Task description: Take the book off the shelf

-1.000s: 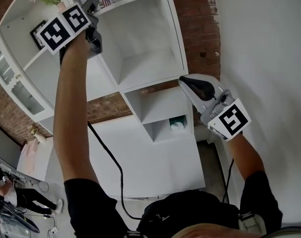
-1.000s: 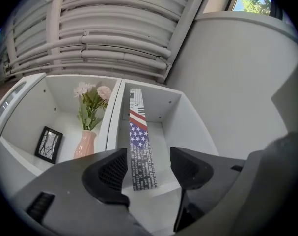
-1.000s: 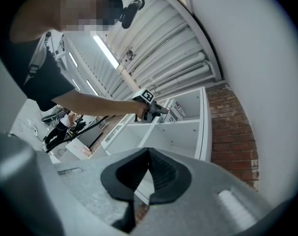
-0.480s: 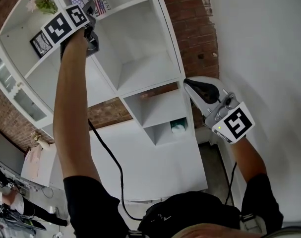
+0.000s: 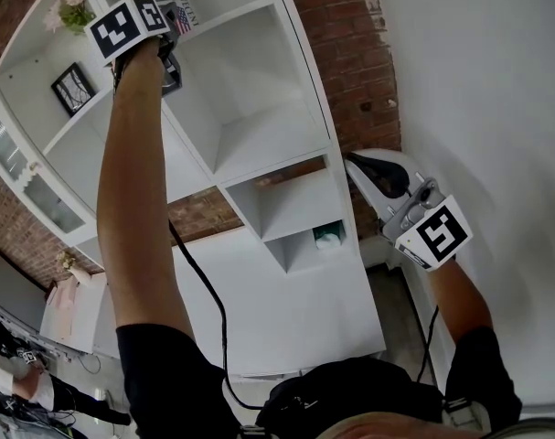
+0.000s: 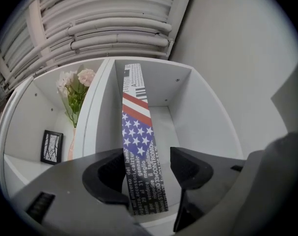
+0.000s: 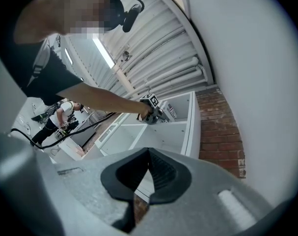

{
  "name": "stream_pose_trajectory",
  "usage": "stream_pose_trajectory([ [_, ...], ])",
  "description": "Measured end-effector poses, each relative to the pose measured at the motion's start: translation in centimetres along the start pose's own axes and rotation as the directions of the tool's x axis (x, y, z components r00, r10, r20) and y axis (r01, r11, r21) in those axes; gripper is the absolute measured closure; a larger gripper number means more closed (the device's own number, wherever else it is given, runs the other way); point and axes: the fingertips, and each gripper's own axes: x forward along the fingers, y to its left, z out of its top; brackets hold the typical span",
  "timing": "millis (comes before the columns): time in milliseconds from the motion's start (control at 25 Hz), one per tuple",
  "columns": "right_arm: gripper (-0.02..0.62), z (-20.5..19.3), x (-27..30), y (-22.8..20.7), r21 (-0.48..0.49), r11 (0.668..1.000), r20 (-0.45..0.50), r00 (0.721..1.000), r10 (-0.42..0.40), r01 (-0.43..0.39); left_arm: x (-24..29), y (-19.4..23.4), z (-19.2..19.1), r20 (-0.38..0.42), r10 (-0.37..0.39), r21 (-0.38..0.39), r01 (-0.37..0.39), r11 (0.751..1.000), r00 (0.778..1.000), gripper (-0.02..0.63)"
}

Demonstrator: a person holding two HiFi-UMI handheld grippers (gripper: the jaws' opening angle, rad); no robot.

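The place was an industrial-style workroom: brick wall (image 5: 350, 62), white shelf (image 5: 259, 135), exposed ceiling pipes (image 6: 119, 31), person (image 7: 60, 114) handling cables.

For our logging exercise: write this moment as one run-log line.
left tongs: open, aligned on book | right tongs: shut, empty | book: on shelf

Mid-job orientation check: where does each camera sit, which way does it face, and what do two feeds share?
Head view: on the person's head, facing the white shelf unit; both arms and the torso show.
Left gripper view: on the left hand-held gripper, looking into the top cubby at the book between its open jaws.
Right gripper view: on the right hand-held gripper, jaws shut, looking across at the shelf and the person's raised left arm.
Shared: head and left gripper views both show the book, flowers and framed picture.
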Motion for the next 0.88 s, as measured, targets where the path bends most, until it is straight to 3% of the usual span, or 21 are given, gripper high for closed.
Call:
stream_pose_trajectory([
  [120, 0.594, -0.2, -0.2, -0.1, 0.006, 1.0, -0.004, 1.0, -0.014, 0.014, 0.6, 0.0, -0.5, -0.055, 0.023, 0.02, -0.022, 1.0, 0.998, 0.358],
  [240, 0.594, -0.4, -0.5, -0.2, 0.008, 0.999, -0.005, 1.0, -0.031, 0.031, 1.0, 0.2, -0.9, -0.095, 0.043, 0.029, -0.04, 0.999, 0.995, 0.421],
  [400, 0.594, -0.3, -1.2, -0.5, 0.009, 0.998, -0.006, 0.998, -0.057, 0.057, 1.1, 0.3, -1.0, -0.113, 0.04, 0.012, -0.039, 0.999, 0.993, 0.435],
  [640, 0.594, 0.0, -1.2, -0.6, 0.018, 0.997, -0.01, 0.997, -0.072, 0.073, 0.2, 0.8, -0.2, -0.039, 0.028, -0.045, -0.029, 0.999, 0.999, 0.451],
  [880, 0.594, 0.5, 0.2, 0.4, 0.027, 0.998, -0.006, 0.998, -0.059, 0.059, -1.7, 0.2, 0.9, 0.032, -0.061, -0.059, 0.063, 0.996, 0.998, 0.456],
])
